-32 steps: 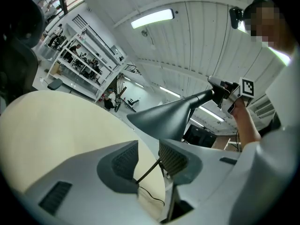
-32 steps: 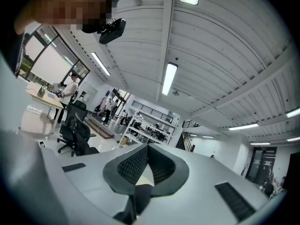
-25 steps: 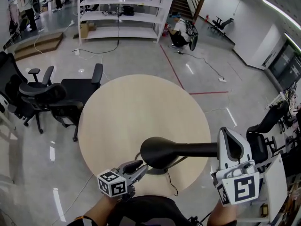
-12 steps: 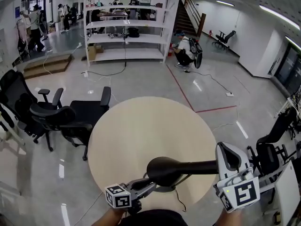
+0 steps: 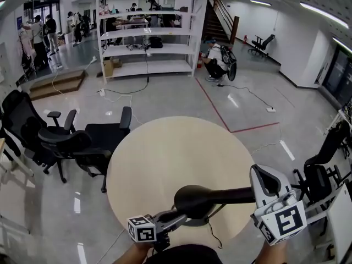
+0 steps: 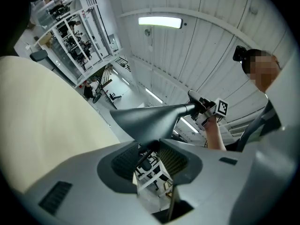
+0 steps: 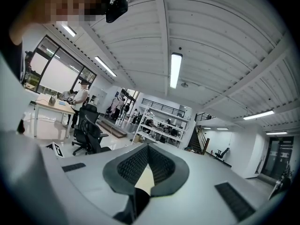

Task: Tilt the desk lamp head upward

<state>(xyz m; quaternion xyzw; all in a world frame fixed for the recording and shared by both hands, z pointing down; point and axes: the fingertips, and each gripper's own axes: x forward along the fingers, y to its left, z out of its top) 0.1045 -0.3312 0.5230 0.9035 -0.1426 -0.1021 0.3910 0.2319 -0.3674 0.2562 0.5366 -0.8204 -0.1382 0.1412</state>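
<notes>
A black desk lamp stands at the near edge of the round beige table (image 5: 165,153). Its cone-shaped head (image 5: 195,201) points left, and a straight neck (image 5: 234,193) runs right. My left gripper (image 5: 179,218) sits just below and in front of the head, jaws almost together with nothing between them. In the left gripper view the lamp head (image 6: 145,121) hangs right over those jaw tips (image 6: 150,146). My right gripper (image 5: 263,175) is at the neck's far end; the contact is hidden under it. Its own view shows only table colour between the pads (image 7: 161,165).
The lamp's base (image 5: 201,223) and thin cable (image 5: 212,232) lie by the table's near rim. Black office chairs (image 5: 82,142) stand left of the table and another (image 5: 322,175) stands at the right. White shelving (image 5: 148,32) and a crouching person (image 5: 217,56) are far back.
The head view has lifted, so more of the room shows. Both grippers and the lamp sit lower in the frame. They keep nearly the same places relative to each other.
</notes>
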